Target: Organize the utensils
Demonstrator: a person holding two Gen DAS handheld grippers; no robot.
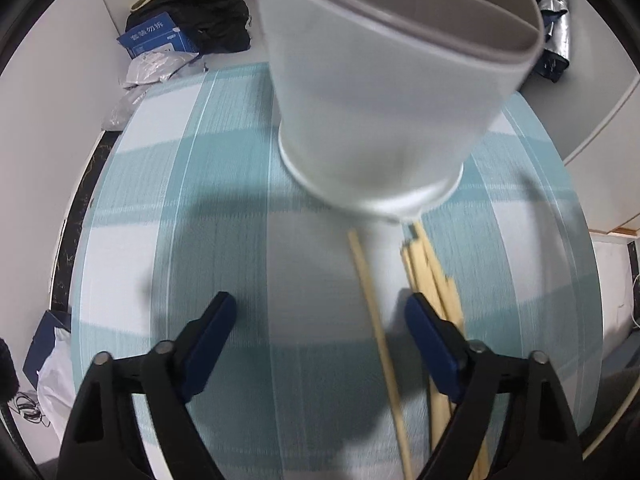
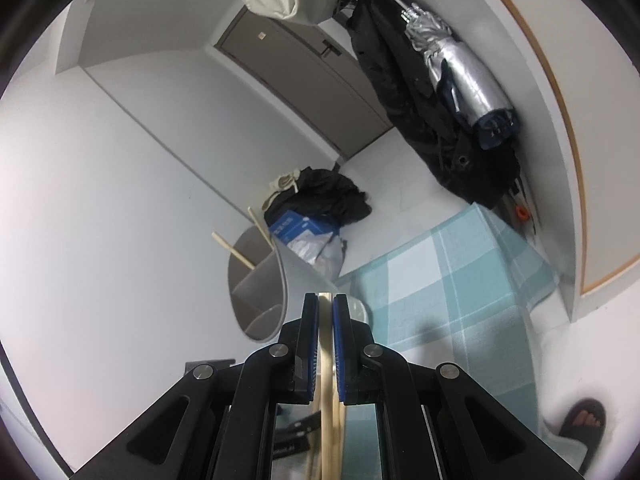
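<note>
A pale grey utensil holder (image 1: 380,92) fills the top of the left wrist view and looks tilted above the teal checked tablecloth (image 1: 224,208). Loose wooden chopsticks (image 1: 432,276) lie on the cloth below it. My left gripper (image 1: 320,312) is open over the cloth; one single chopstick (image 1: 372,312) runs between its fingers untouched, and the bundle passes under the right finger. In the right wrist view my right gripper (image 2: 326,304) is shut on a few chopsticks (image 2: 327,364). Just ahead is the divided holder (image 2: 260,280), with two chopsticks (image 2: 236,252) poking out of it.
A black bag with a blue box (image 1: 160,36) and plastic bags (image 1: 156,66) sit on the floor past the table's far edge. Dark coats and a silver umbrella (image 2: 464,76) hang on the wall. A person's foot in a sandal (image 2: 584,420) is beside the table.
</note>
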